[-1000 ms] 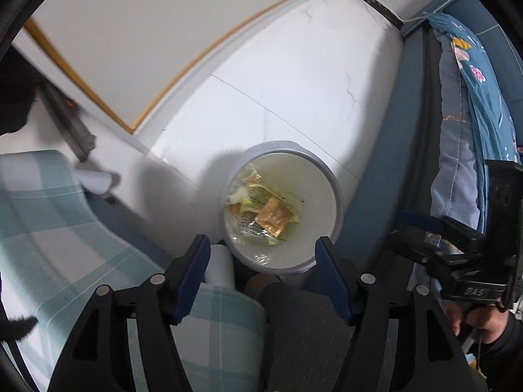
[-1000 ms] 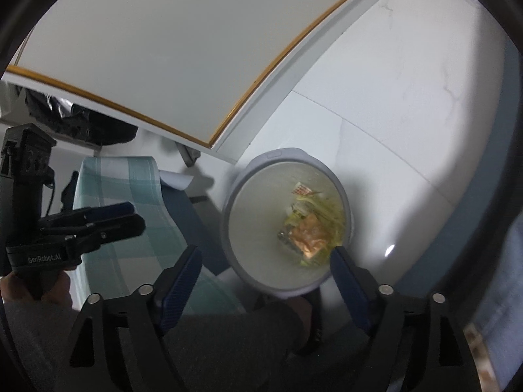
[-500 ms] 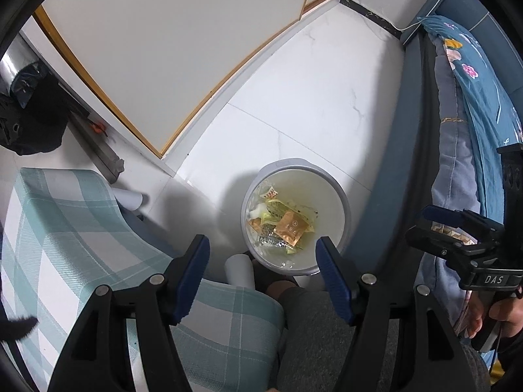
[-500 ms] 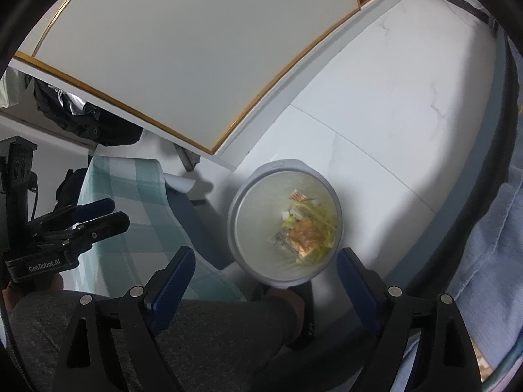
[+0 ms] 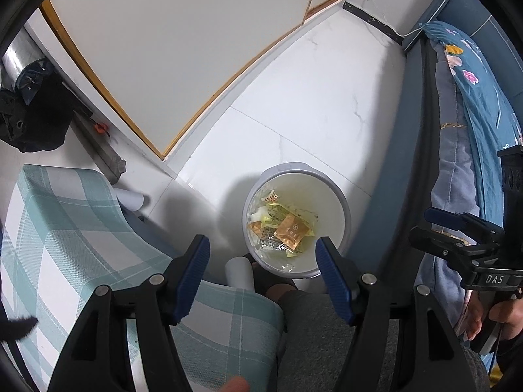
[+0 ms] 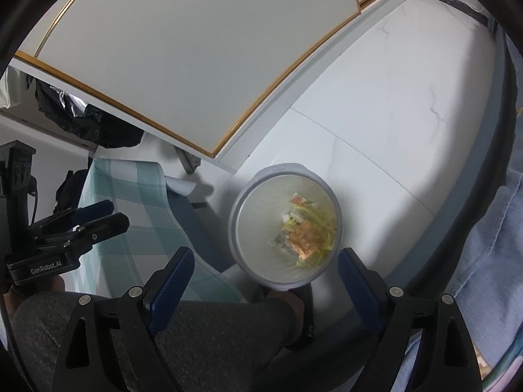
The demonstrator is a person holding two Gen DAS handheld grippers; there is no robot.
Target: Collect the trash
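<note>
Two handheld tools point steeply down at a round grey trash bin [image 5: 295, 219] standing on a white tiled floor [image 5: 310, 104]. The bin holds a small heap of wrappers [image 5: 282, 228]: an orange sachet on top, yellow packets and a clear film under it.

The left tool [image 5: 261, 254] has its blue fingers [image 5: 193, 271] standing apart with nothing between them. The right tool [image 6: 263, 271] is spread wider, its jaws just finishing opening, and it too grips nothing. In the right tool's own view the bin [image 6: 286, 225] sits between and just beyond its fingertips, lower down on the floor and well apart from them. In the left view the bin lies toward that tool's right finger, also below and clear of it.

Judging from the empty jaws over a bin with wrappers [image 6: 304, 232] already in it, a piece has been dropped and this step looks finished. The next move probably calls for turning away from the bin to find more trash. None is visible on the bare floor here, so where it lies cannot be told.

To the left, a checked green-and-white cloth [image 5: 75, 228] covers a tabletop or seat; which one is unclear. The person's grey trouser leg [image 6: 196, 336] fills the bottom of the view. A bed with a blue floral quilt [image 5: 474, 98] runs along the right
</note>
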